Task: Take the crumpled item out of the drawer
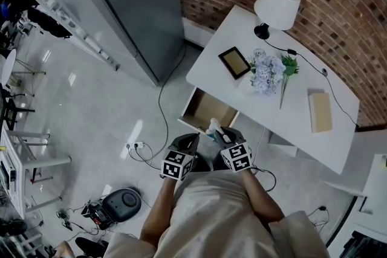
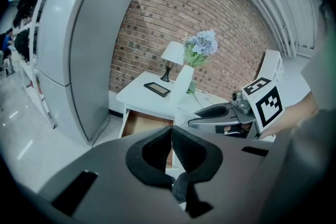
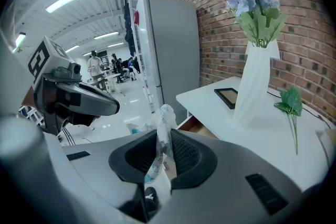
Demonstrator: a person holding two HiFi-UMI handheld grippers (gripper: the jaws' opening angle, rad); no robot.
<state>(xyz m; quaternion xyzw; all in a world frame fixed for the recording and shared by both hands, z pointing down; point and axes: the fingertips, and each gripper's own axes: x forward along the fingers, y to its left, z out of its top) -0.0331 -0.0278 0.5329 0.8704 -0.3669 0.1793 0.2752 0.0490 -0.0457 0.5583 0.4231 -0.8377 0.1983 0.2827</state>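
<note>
A crumpled white wrapper with blue print stands up between the pads of my right gripper, which is shut on it. In the head view the same wrapper sits at the tip of the right gripper, just in front of the open wooden drawer of the white table. My left gripper is beside it on the left, jaws together with nothing between them. The drawer looks bare inside where it shows.
On the table stand a white lamp, a dark picture frame, a white vase with blue flowers and a tan box. A grey refrigerator stands left of the table. Cables and a power strip lie on the floor.
</note>
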